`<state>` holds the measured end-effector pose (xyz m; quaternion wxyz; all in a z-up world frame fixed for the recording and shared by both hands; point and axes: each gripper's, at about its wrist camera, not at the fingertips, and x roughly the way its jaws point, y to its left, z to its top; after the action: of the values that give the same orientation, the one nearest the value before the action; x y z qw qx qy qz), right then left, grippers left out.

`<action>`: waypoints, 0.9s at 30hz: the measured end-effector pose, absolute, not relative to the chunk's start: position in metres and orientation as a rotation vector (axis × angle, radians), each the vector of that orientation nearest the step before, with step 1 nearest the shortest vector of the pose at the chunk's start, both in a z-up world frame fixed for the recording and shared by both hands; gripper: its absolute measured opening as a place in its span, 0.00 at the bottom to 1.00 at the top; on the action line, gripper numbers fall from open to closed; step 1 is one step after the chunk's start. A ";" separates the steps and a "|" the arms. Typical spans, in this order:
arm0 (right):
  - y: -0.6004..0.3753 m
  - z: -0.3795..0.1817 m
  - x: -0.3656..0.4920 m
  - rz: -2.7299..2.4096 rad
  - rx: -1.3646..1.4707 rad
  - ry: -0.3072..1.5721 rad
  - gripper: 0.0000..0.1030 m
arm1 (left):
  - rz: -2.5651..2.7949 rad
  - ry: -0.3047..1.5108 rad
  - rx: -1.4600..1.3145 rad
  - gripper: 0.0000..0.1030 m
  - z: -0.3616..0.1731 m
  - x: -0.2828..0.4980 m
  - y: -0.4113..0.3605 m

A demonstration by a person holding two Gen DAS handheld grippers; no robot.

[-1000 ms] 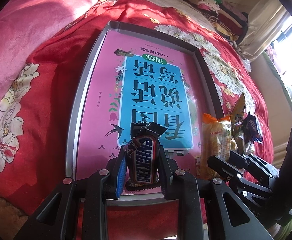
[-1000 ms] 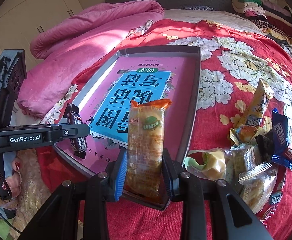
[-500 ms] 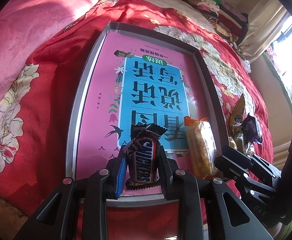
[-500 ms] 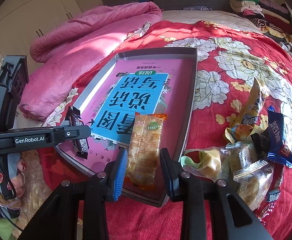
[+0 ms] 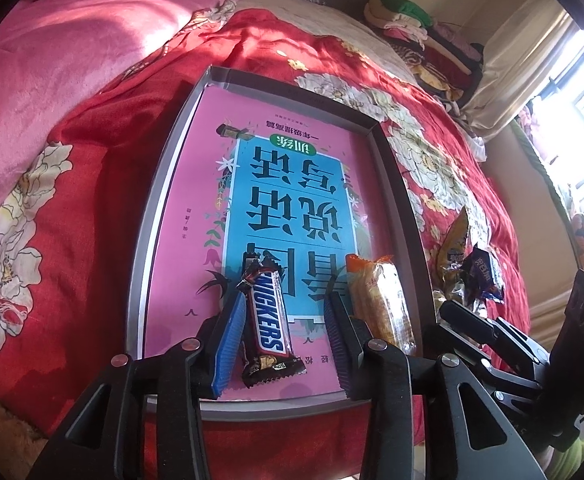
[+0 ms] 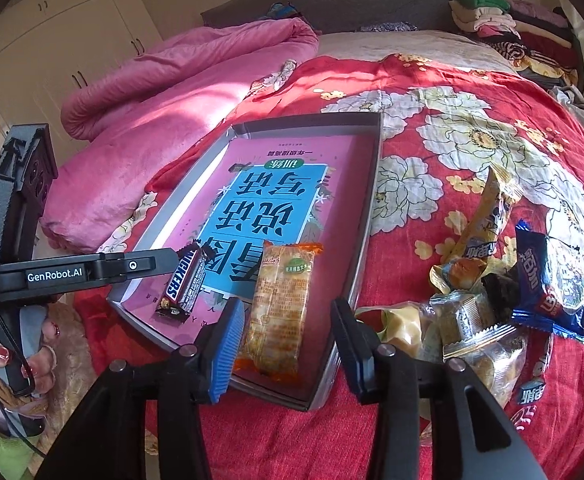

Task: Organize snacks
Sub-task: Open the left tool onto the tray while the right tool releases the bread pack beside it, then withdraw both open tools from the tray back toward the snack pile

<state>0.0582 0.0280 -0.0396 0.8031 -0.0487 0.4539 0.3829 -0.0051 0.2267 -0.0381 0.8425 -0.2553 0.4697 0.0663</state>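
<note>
Left wrist view, left gripper (image 5: 282, 344): jaws opening, moderately apart; the Snickers bar (image 5: 270, 330) lies between them, the blue pad beside its left edge and a clear gap on the other side (judged a release, not a grip).
Left wrist view, Snickers bar: flat on the pink book cover (image 5: 288, 200) inside the grey tray (image 5: 154, 216), near the tray's front rim; long axis runs away from the camera, leaning slightly left, crimped brown end nearest.
Left wrist view, neighbour: the orange cake packet (image 5: 383, 304) lies parallel, just to the bar's right (side-by-side rows look intended).
Right wrist view, right gripper (image 6: 282, 344): jaws opening, moderately apart; cake packet (image 6: 280, 304) between them, free on the right side at least.
Right wrist view, cake packet: flat in the tray's near right corner, long axis front to back, orange crimp far.
Right wrist view, loose snack pile (image 6: 507, 292): on the red floral quilt (image 6: 451, 152), outside the tray (judged still unsorted).
</note>
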 end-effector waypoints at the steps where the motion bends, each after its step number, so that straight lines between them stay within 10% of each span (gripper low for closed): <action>1: 0.028 -0.038 0.058 0.824 -0.106 0.968 0.44 | 0.136 0.983 -0.540 0.47 -0.036 -0.005 0.226; 27: 0.004 0.001 0.052 0.773 -0.095 0.794 0.68 | 0.059 0.816 -0.423 0.74 0.003 -0.008 0.196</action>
<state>0.0518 0.0041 0.0009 0.8494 -0.0450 0.3767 0.3668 -0.0083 0.1958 0.0033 0.8959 -0.2040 0.3936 0.0284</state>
